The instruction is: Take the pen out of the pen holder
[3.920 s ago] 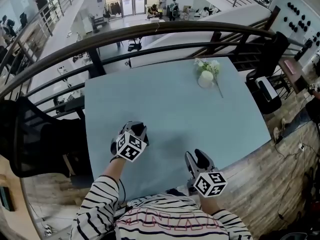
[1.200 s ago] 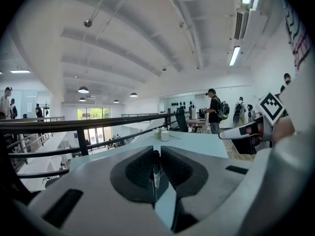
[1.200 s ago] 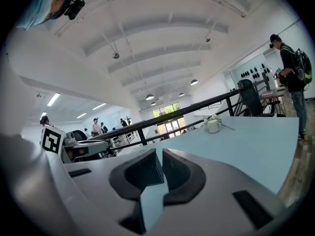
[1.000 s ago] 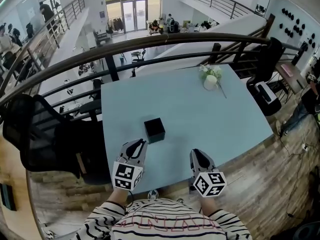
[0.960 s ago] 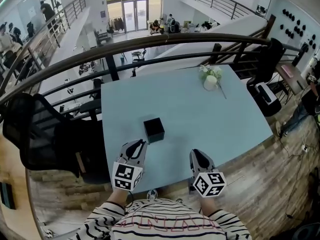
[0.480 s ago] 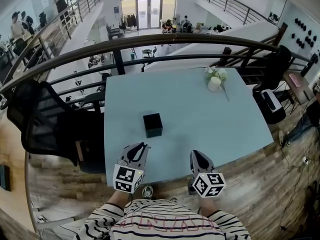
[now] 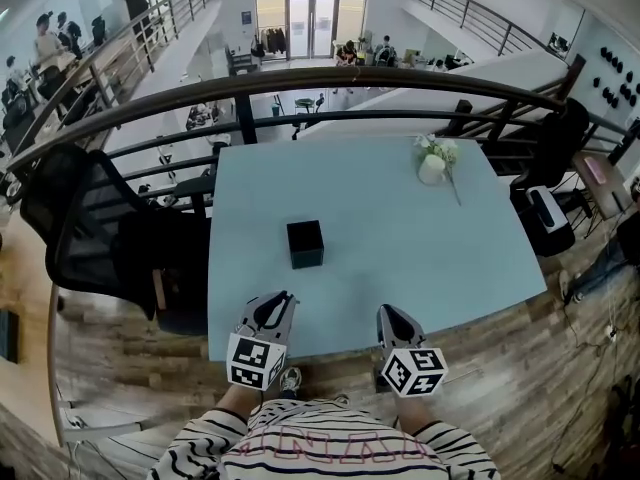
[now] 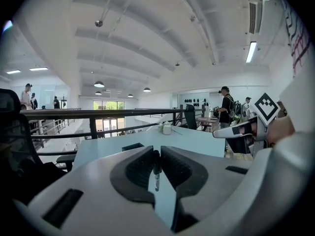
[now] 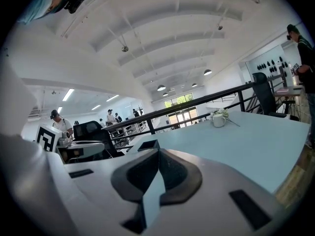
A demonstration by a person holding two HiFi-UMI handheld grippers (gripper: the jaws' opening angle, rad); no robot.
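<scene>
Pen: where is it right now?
In the left gripper view, the pen is pinched in the left hand-held gripper, at the table's near edge, short of the pen holder.

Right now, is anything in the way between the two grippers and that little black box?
Nothing visible: only bare table lies between the black box and the left gripper and right gripper. The left one is shut on a pen.

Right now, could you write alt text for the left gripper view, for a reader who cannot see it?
The left gripper is shut on a dark pen that hangs vertically between its jaws. Beyond them lies a pale blue table with a black pen holder and, farther off, a white vase.
</scene>
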